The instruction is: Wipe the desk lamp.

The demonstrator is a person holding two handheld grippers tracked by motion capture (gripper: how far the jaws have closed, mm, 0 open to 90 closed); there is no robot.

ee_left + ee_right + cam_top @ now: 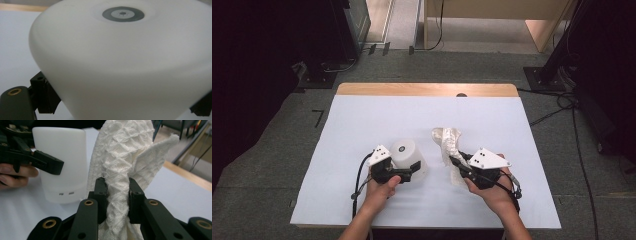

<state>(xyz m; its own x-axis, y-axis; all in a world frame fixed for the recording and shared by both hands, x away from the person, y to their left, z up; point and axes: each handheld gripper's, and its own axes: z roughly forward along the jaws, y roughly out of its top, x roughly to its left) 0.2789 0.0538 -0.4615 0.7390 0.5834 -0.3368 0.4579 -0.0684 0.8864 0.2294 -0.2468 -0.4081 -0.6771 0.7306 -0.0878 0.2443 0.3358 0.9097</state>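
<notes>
A white, rounded diffuser-like container (407, 151) with a grey ring on its top (123, 13) sits at the table's middle, slightly tilted. My left gripper (411, 169) has a black jaw on each side of its lower body (123, 100) and is shut on it. To its right, my right gripper (455, 163) is shut on a white, waffle-textured cloth (447, 141). In the right gripper view the cloth (120, 152) rises bunched between the two pads (101, 192), and the container (62, 170) stands just behind to the left with the left gripper's jaw across it.
A white sheet (362, 115) covers the table, with a wooden strip (427, 90) along the far edge. Cables (562, 105) and dark stand bases lie on the grey floor around it.
</notes>
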